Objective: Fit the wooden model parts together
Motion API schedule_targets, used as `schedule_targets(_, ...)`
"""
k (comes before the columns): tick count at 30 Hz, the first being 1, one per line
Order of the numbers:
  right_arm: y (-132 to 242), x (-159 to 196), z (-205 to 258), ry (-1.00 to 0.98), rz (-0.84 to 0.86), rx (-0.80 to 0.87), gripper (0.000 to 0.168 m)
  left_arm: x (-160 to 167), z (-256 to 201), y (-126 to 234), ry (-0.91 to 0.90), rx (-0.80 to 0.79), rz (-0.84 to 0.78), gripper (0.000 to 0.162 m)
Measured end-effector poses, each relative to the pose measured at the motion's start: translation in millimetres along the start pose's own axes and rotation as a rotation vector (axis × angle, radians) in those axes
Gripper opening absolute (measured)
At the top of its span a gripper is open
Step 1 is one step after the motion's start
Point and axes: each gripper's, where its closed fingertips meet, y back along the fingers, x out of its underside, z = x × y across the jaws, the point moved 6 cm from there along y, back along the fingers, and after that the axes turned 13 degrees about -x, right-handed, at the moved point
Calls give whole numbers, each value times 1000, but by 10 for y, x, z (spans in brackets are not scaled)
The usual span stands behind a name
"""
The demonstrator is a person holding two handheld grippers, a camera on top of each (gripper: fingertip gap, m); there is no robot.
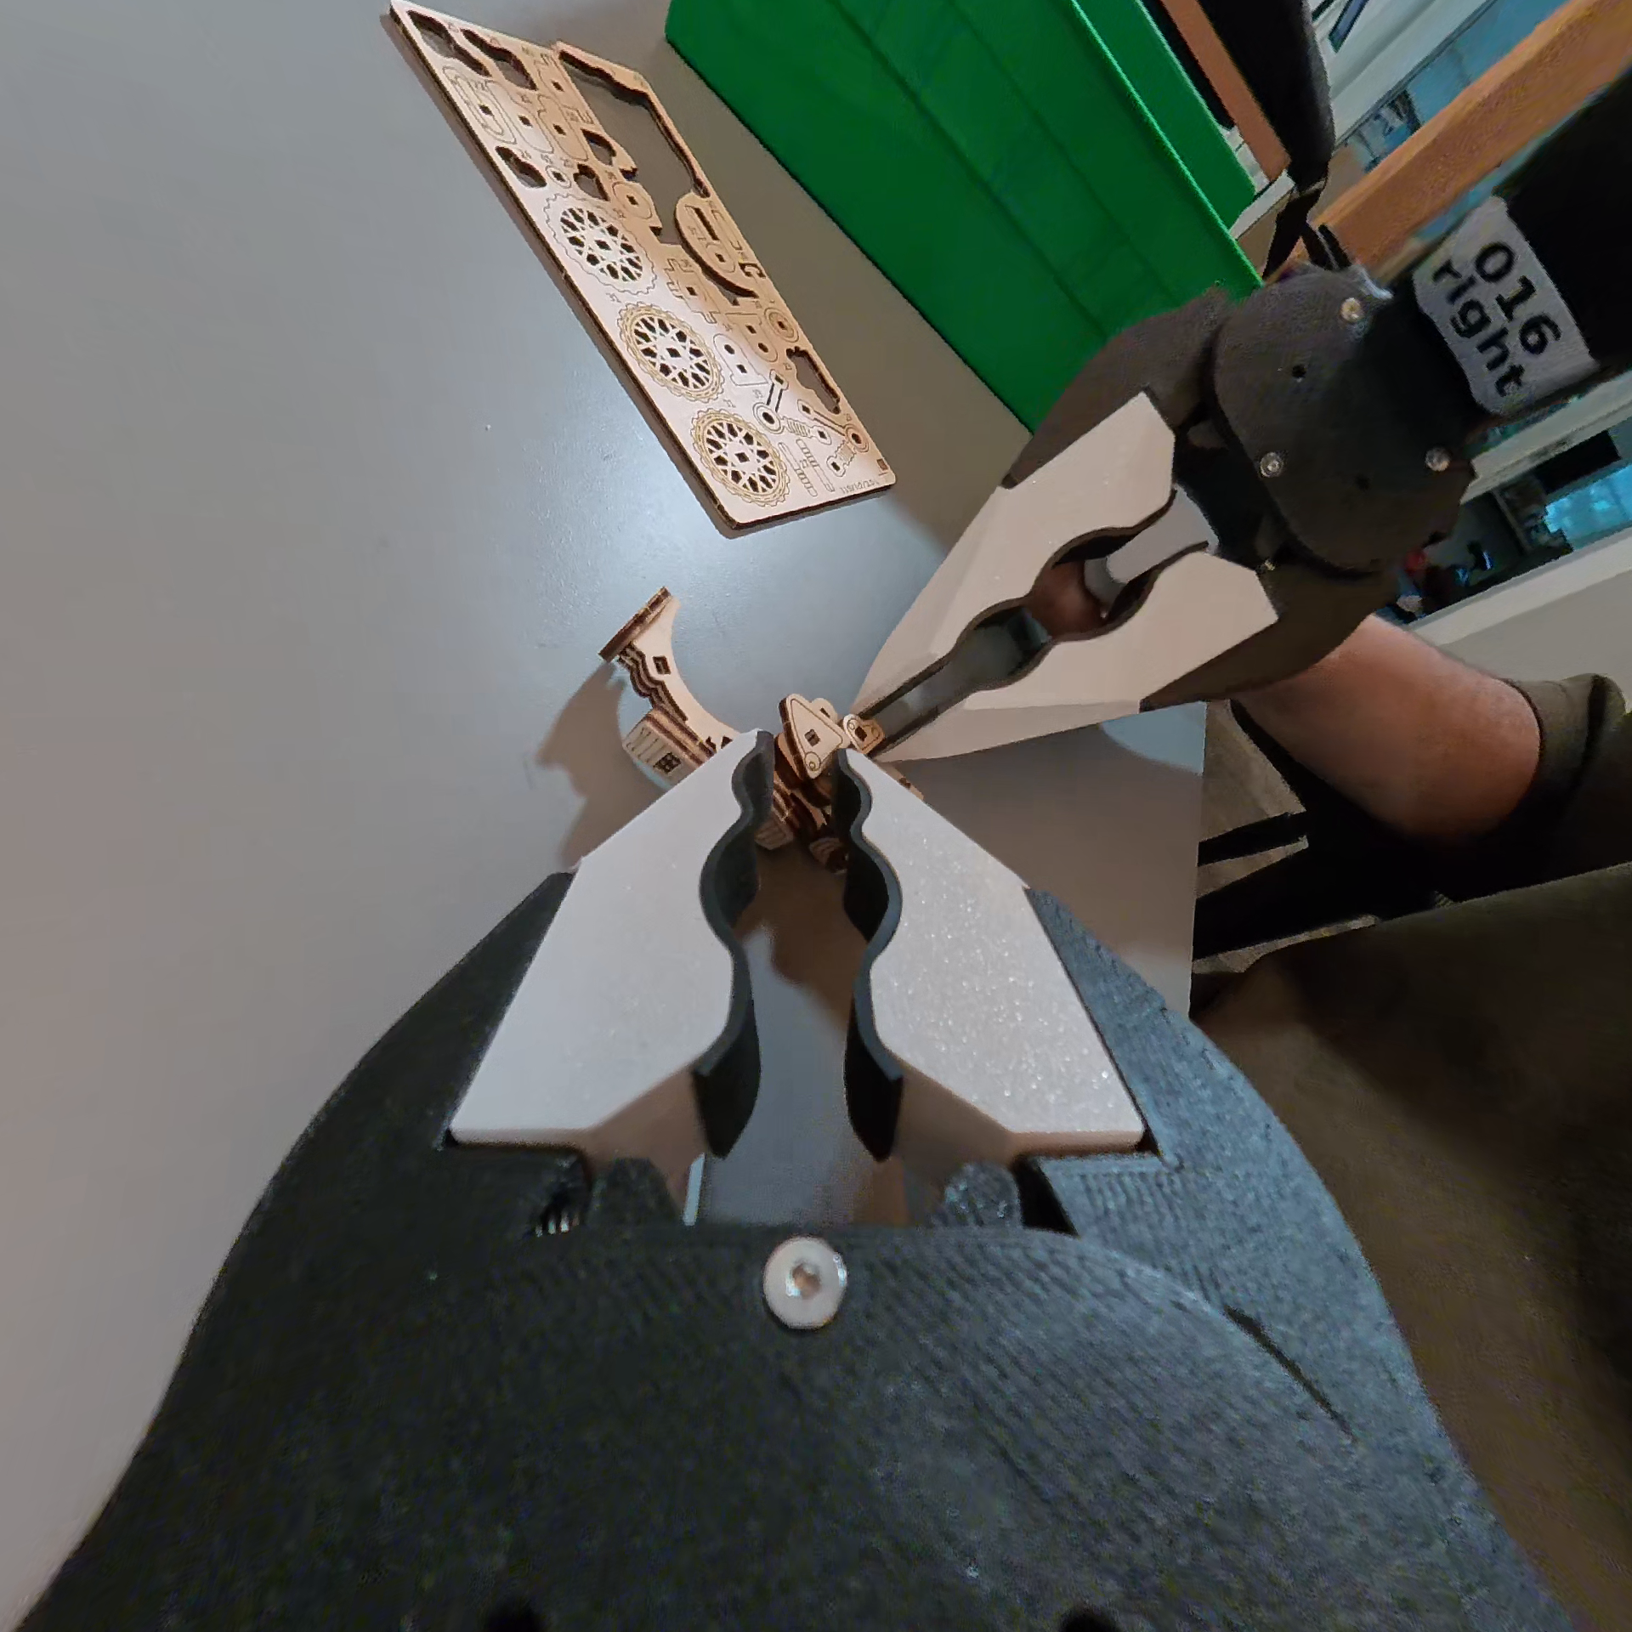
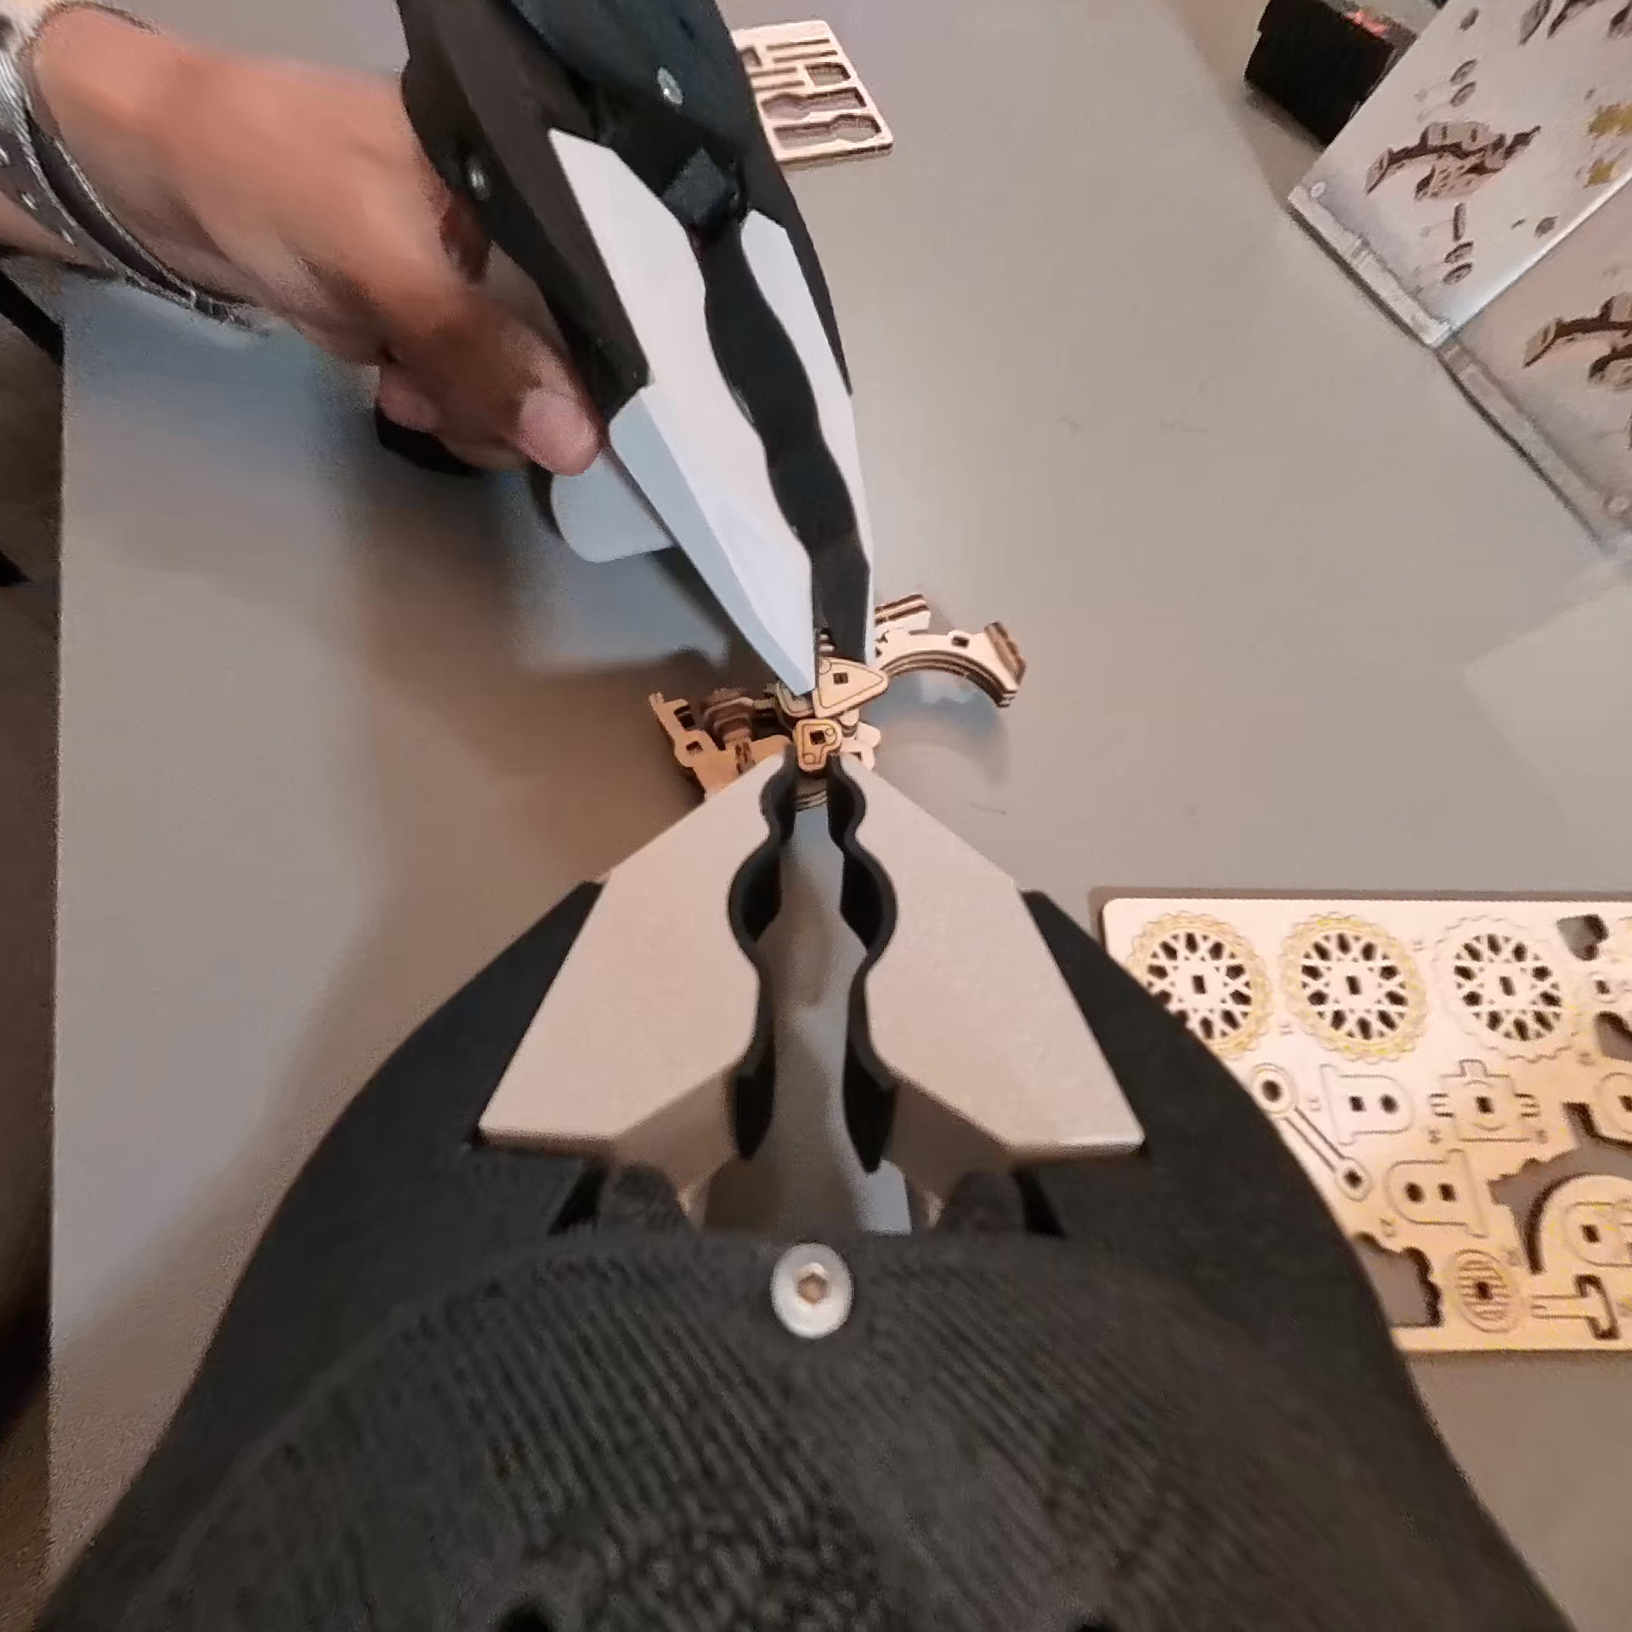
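left tool (image 1: 799, 768): clenched on the wooden model (image 1: 795, 795) at the centre of the left wrist view, its tips pinching the assembly from both sides; in the right wrist view it came down from the upper left (image 2: 826, 671)
right tool (image 2: 808, 777): clenched on a small wooden part (image 2: 817, 740) with two cut-outs, held at its very tips; in the left wrist view it entered from the right (image 1: 870, 720)
wooden model: centre of both views, on or just above the grey table (image 1: 265, 618), with a curved arch section (image 2: 963, 658) sticking out behind the tools; whether it rested on the table I could not tell
small wooden part: touching the model, just below a rounded triangular plate (image 2: 848, 682) on the assembly
step in hand: judged to be seating the small part onto the model while the left tool braced it
next move: probably a straight, gentle push to press the part home, the left tool holding firm; a skewed push could snap the thin wood
parts sheet (image 2: 1369, 1122): lower right of the right wrist view, flat on the table, holding spoked gears and several uncut pieces, with empty cut-outs
second sheet (image 2: 812, 97): top of the right wrist view, mostly emptied
instruction booklet (image 2: 1484, 221): upper right of the right wrist view
green box (image 1: 963, 168): top of the left wrist view, contents not visible
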Motion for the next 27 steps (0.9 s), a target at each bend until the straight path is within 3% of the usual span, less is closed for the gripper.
schedule_targets(1, -1, -4, 3, 11, 8, 5, 5, -1, 1, 1, 5, 0, -1, 11)
schedule_targets(27, 4, -15, 3, 310, 107, -61, 4, 12, 39, -14, 128, 96, 25, 10)
